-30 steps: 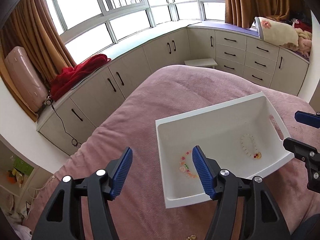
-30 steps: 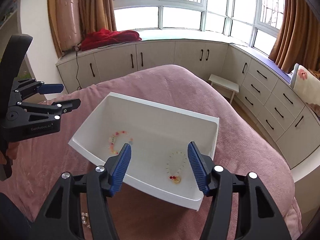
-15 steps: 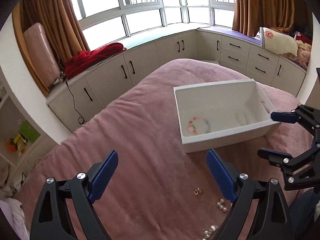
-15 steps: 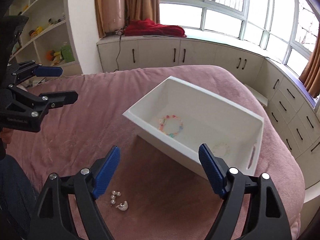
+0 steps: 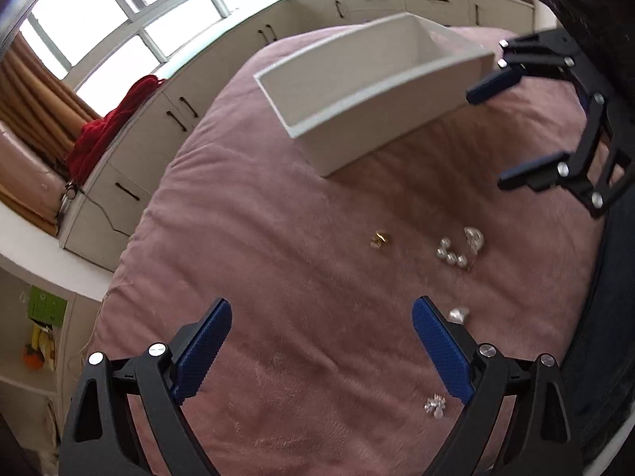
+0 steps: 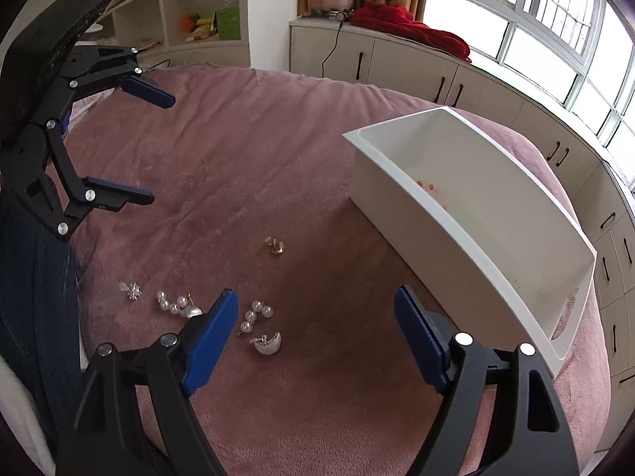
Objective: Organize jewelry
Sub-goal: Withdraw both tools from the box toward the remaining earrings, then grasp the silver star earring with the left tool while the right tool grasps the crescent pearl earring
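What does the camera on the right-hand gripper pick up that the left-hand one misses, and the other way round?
Only the right wrist view shows the pink beads inside the white bin and a second pearl earring partly behind its finger. Only the left wrist view shows the bin's near outer wall face-on, its inside hidden. Both show the gold earring, a pearl earring, the small silver star piece, the pink bedspread and the other gripper, open: left gripper, right gripper.
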A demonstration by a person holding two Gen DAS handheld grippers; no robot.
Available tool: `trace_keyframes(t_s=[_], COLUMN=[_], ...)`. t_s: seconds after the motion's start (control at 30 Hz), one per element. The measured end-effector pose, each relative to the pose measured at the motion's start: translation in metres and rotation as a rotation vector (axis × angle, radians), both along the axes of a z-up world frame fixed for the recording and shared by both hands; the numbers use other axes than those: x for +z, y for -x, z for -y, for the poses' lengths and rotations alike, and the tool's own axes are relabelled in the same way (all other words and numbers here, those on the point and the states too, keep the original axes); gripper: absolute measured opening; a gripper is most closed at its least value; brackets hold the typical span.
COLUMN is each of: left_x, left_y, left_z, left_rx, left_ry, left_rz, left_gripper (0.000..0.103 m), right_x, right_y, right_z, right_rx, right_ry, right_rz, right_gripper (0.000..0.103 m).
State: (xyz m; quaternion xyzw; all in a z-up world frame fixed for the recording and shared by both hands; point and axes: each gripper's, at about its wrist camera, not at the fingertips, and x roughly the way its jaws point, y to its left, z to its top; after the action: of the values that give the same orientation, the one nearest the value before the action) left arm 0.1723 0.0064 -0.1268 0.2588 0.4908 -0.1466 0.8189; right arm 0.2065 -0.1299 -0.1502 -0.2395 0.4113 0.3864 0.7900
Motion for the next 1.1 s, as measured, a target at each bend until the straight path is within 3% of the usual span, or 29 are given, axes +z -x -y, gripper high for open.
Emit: trace_keyframes(t_s=[0.1,0.23,0.37,0.43,0.63,0.73,0.83,1.1], left_x=[-0.018,-0.042,-0.057,-0.062,-0.081,-0.091,-0.107,-0.121], left_y=[0.011,0.026,0.041,0.047,0.053,0.054,0.057,0.069], left_z=[0.002,0.005,0.007,0.004,-0.003,-0.004,-0.005,-0.012], left_rx=[-0.138,-0.312,-0.455,-0.502,-0.525,-0.523,-0.525,-0.532], left_ry=[0.041,0.015,0.015,0.033,0.040,0.043,-0.004,-0.008], left_rz=[-0.091,-0.170,-0.258,-0.286,-0.342,-0.340,-0.361,-0.381], left_gripper=[0.094,0.094,0.094,0.093,0.093,0.081,0.074,0.074], right_x=[-0.010,-0.027,-0.047,-0.057,-0.080,-0.087,-0.091,-0.105], right_y=[0.003,0.010,0.009,0.007,0.003,0.002,0.003,0.004], right_z=[-0.004,-0.014,-0.022,-0.024,-0.024,-0.025,-0.028,-0.030], right_rx=[0.044,0.110,0.143,0.143,0.118,0.117,0.126,0.121], right_ry=[0.004,0.051,0.084,0.093,0.103,0.122,0.138,0.172], right_rz=[-0.042,-0.055,-0.123,-0.140,-0.198,-0.201,-0.188,-0.186], right_gripper=[0.080,0.079,0.066,0.065,0.063,0.063,0.062,0.053])
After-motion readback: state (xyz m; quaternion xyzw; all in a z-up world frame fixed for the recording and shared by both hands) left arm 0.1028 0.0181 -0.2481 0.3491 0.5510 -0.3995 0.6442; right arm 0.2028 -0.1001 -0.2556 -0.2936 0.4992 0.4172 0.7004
